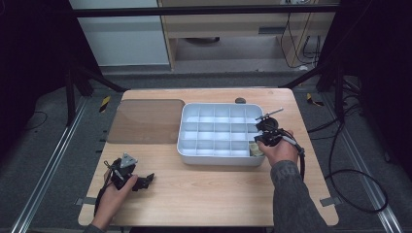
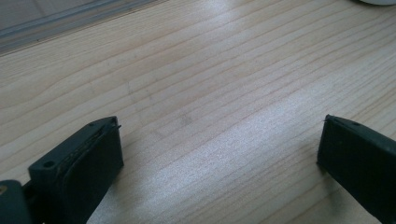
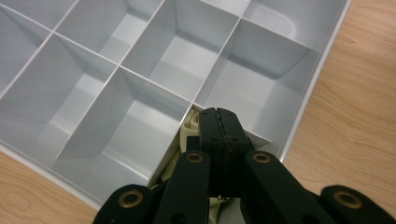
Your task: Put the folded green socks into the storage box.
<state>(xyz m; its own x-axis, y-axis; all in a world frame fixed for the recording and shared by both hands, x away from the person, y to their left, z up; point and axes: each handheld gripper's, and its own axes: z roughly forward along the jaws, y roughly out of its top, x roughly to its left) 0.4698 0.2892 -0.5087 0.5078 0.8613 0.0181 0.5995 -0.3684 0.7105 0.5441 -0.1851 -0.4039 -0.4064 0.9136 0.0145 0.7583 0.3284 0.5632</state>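
Right gripper point(image 3: 219, 114), clenched empty, hovers over the cream item point(image 3: 189, 128) in the divided tray's point(image 1: 187, 150) near-right compartment; left gripper point(image 2: 219, 140) rests released.

Surroundings of the work area.
Wooden table point(image 1: 204, 189), light grain, standing on grey floor point(image 1: 53, 145). Brown translucent lid point(image 1: 145, 121) lies flat on the table's far left part, just beside the tray's left side. Small dark round object point(image 1: 240, 101) sits near the table's far edge; kind cannot be told. Black cable point(image 1: 357, 191) loops on the floor at right. Yellow-black tape marks point(image 1: 105, 103) lie off both far corners.
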